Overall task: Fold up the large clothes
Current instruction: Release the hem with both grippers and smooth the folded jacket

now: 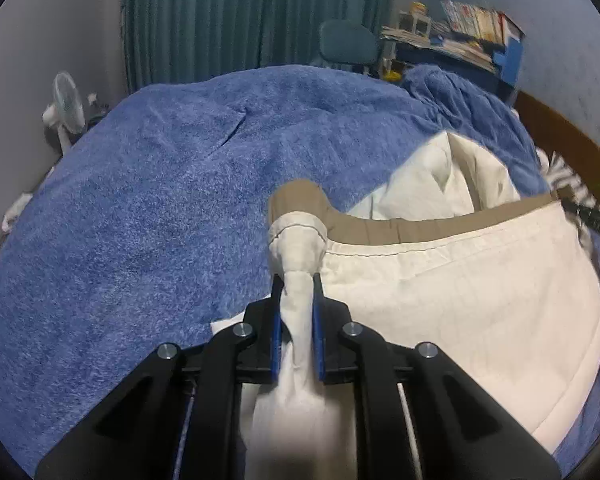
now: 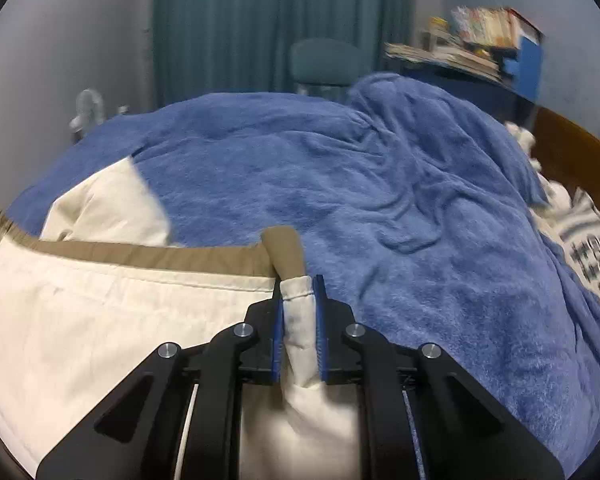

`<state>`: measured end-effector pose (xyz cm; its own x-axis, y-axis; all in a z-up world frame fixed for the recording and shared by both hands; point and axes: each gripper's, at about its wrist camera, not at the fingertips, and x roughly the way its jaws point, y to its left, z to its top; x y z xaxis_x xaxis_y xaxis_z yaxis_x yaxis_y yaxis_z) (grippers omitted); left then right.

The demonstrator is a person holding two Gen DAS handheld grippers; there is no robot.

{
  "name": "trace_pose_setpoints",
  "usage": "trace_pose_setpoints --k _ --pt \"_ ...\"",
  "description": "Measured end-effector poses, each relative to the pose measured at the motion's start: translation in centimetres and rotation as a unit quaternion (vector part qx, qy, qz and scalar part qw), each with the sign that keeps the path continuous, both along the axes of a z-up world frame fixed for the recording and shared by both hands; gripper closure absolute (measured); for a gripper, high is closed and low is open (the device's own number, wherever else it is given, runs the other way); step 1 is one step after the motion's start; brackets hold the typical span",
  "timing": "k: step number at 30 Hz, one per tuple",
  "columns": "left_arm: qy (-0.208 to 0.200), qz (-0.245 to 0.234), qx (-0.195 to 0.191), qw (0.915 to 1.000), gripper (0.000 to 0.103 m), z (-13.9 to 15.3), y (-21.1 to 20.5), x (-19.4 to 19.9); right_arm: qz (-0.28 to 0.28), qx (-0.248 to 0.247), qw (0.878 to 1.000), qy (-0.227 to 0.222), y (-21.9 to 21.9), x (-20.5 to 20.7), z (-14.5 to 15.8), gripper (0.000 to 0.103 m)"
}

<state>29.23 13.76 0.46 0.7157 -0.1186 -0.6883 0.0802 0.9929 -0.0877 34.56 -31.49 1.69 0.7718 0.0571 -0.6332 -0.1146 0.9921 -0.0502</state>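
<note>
Two corners of a cream garment (image 1: 460, 300) with a tan hem band sit bunched, pinched by the left claw (image 1: 298, 292) and right claw (image 2: 298, 300). It lies on a blue blanket (image 1: 160, 200) covering the bed, with bare blanket stretching ahead toward the curtain (image 1: 240, 12).

The cream garment (image 1: 460, 300) is matt woven cloth with a tan fabric band (image 1: 400, 228) along its stitched edge. Beneath it, the blue blanket (image 1: 160, 200) looks fleecy and rough-napped. Beyond the blanket, the teal curtain (image 1: 240, 12) is pleated cloth, and the headboard (image 2: 572, 148) smooth brown wood.
</note>
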Motion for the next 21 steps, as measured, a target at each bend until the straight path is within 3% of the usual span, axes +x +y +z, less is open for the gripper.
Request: trace_pose_setpoints --k 4,6,8,11,12,13,14,15,19,21 --pt "0.059 -0.003 0.069 0.9959 0.093 -2.7 -2.2 1.7 -0.039 -0.074 0.994 0.077 2.1 2.2 -3.7 0.086" --pt "0.068 -0.006 0.102 0.9924 0.092 -3.8 -3.1 2.0 -0.048 -0.102 0.990 0.087 3.0 2.6 -4.9 0.085" --pt "0.076 -0.004 0.102 0.9918 0.089 -4.3 -3.1 2.1 -0.059 -0.116 0.987 0.096 3.1 2.7 -6.0 0.082" --pt "0.058 0.004 0.103 0.9930 0.080 -4.1 -2.8 1.6 -0.070 -0.092 0.988 0.103 2.1 2.6 -6.6 0.075" --pt "0.042 0.010 0.119 0.9920 0.068 -3.8 -2.9 1.3 -0.069 -0.082 0.989 0.099 1.7 2.3 -6.3 0.071" --pt "0.026 0.024 0.143 0.9891 0.056 -3.4 -2.7 0.9 -0.079 -0.079 0.989 0.098 1.4 2.0 -6.1 0.057" --pt "0.008 0.050 0.169 0.9842 0.034 -3.1 -2.3 0.2 -0.090 -0.070 0.989 0.091 0.9 1.5 -5.5 0.044" --pt "0.005 0.060 0.169 0.9837 0.030 -2.8 -1.8 -0.1 -0.090 -0.054 0.992 0.076 0.4 0.7 -4.9 0.041" --pt "0.007 0.095 0.101 0.9904 0.030 -1.2 0.3 -3.0 -0.080 -0.006 0.996 0.033 -0.6 -3.8 -2.3 0.034" --pt "-0.012 0.080 0.053 0.9953 0.030 0.1 -0.3 -5.7 -0.061 0.015 0.998 0.024 -0.5 -6.5 -1.3 0.029"
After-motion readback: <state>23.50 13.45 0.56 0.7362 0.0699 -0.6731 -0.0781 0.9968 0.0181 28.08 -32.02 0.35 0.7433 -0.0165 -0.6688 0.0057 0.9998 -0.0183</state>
